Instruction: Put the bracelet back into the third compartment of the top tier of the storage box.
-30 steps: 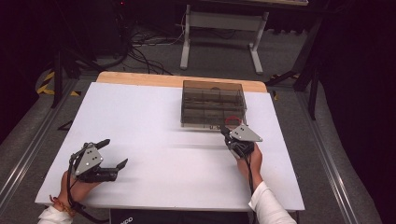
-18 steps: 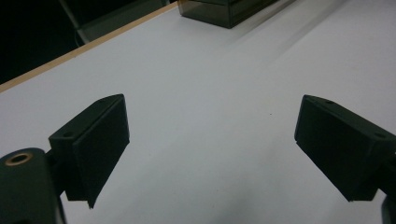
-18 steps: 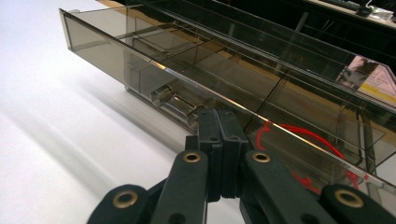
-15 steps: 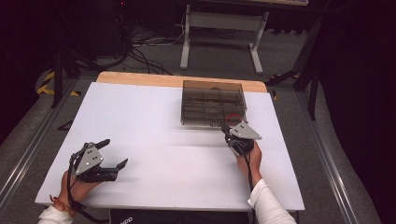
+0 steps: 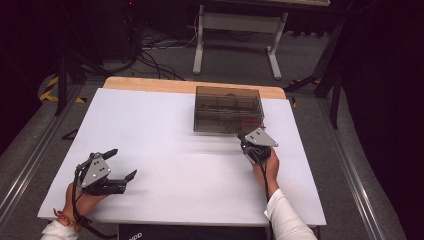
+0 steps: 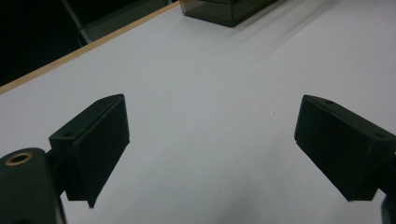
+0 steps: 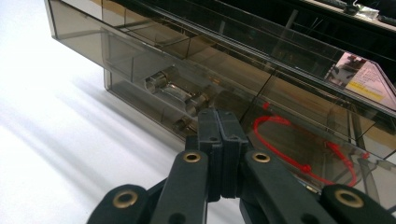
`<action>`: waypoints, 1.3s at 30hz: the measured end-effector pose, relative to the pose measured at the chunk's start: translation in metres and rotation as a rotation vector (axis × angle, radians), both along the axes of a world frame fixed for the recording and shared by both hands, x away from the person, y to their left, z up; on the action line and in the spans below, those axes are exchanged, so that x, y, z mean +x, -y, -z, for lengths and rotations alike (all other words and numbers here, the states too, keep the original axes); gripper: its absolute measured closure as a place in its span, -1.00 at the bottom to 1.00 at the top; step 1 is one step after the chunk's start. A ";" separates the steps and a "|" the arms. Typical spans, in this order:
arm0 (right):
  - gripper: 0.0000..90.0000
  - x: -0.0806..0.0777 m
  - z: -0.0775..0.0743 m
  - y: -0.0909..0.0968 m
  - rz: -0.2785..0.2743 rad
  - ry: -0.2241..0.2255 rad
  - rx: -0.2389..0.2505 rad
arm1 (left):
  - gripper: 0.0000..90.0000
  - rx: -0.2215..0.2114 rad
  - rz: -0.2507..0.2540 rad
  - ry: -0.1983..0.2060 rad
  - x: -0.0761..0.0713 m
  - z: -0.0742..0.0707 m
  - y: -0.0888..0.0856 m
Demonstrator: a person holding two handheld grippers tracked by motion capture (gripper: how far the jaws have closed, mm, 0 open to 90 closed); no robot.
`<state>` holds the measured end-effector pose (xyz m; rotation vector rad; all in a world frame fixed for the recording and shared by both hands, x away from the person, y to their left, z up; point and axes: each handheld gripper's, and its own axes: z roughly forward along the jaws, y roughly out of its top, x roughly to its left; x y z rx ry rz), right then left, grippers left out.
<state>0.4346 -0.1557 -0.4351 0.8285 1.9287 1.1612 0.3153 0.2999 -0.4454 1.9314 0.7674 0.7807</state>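
Note:
A smoky transparent compartment box (image 5: 228,109) stands at the table's far middle, and its front wall (image 7: 196,84) looms close in the right gripper view. Inside it lie a red cable loop (image 7: 299,149) and metal cylindrical parts (image 7: 175,93). My right gripper (image 5: 243,137) is shut with nothing between its jaws, and its tip (image 7: 218,122) sits just in front of the box's front wall. My left gripper (image 5: 121,164) rests low at the near left of the table, open, with bare white surface between its jaws (image 6: 210,140).
The white tabletop (image 5: 165,140) has a wooden strip along its far edge (image 5: 150,85). Beyond the table stand a white metal frame (image 5: 235,40) and floor cables (image 5: 150,55). The box's corner (image 6: 224,11) shows far off in the left gripper view.
The right gripper has edged slightly forward toward the box's front. The left gripper has stayed in place.

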 end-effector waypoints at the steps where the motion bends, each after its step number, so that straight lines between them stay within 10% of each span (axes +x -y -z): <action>1: 1.00 0.001 0.000 0.000 0.001 -0.001 0.001 | -0.75 -0.004 0.000 0.000 0.000 0.000 0.000; 39: 1.00 0.017 -0.005 0.026 0.076 -0.022 0.036 | -0.75 -0.005 -0.007 0.001 -0.001 0.000 -0.003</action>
